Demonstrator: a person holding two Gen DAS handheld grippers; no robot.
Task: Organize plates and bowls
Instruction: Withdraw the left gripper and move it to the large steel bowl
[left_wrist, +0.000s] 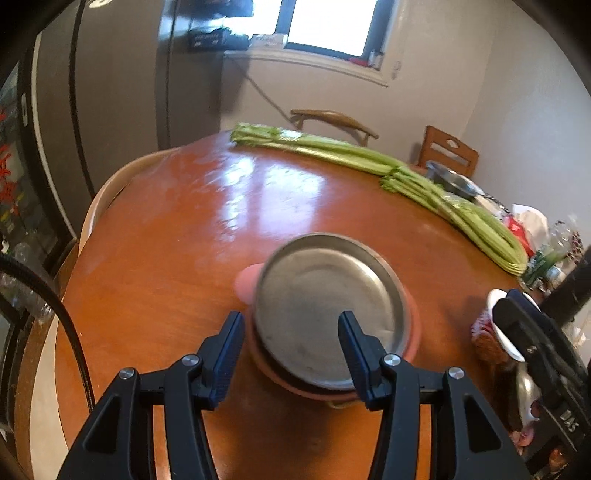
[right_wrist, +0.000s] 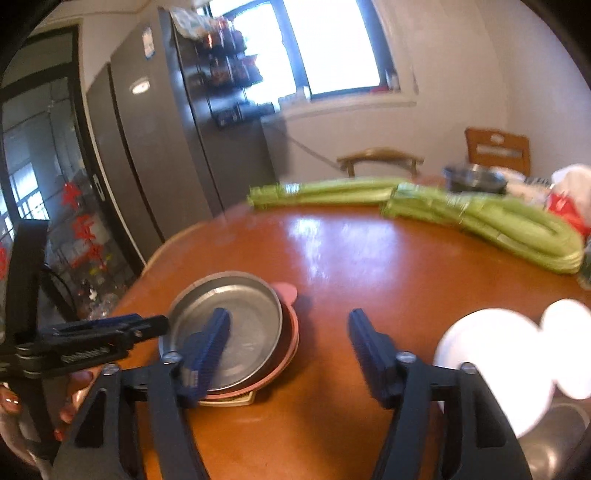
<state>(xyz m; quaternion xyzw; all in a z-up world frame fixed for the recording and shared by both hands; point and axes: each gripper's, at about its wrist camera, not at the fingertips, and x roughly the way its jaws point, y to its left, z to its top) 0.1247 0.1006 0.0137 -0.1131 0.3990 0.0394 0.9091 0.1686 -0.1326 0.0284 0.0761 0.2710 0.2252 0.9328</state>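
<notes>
A steel plate (left_wrist: 325, 310) lies on top of a pink plate (left_wrist: 413, 332) on the round wooden table (left_wrist: 177, 229); a tan edge shows beneath the stack (right_wrist: 231, 400). My left gripper (left_wrist: 291, 350) hovers over the stack's near side, its jaws apart and pressing on nothing. The right wrist view shows the steel plate (right_wrist: 236, 321) at lower left, with the left gripper (right_wrist: 159, 325) just off its left rim. My right gripper (right_wrist: 288, 350) stands open above bare table to the right of the stack. White bowls (right_wrist: 491, 369) glare at the lower right.
Long celery bundles (left_wrist: 369, 158) lie across the table's far side. A steel bowl (right_wrist: 476, 179) and bags (right_wrist: 569, 199) crowd the far right. Two chairs (left_wrist: 332, 122) stand behind the table, a fridge (right_wrist: 177, 147) to the left. A hand (right_wrist: 74, 398) holds the left gripper.
</notes>
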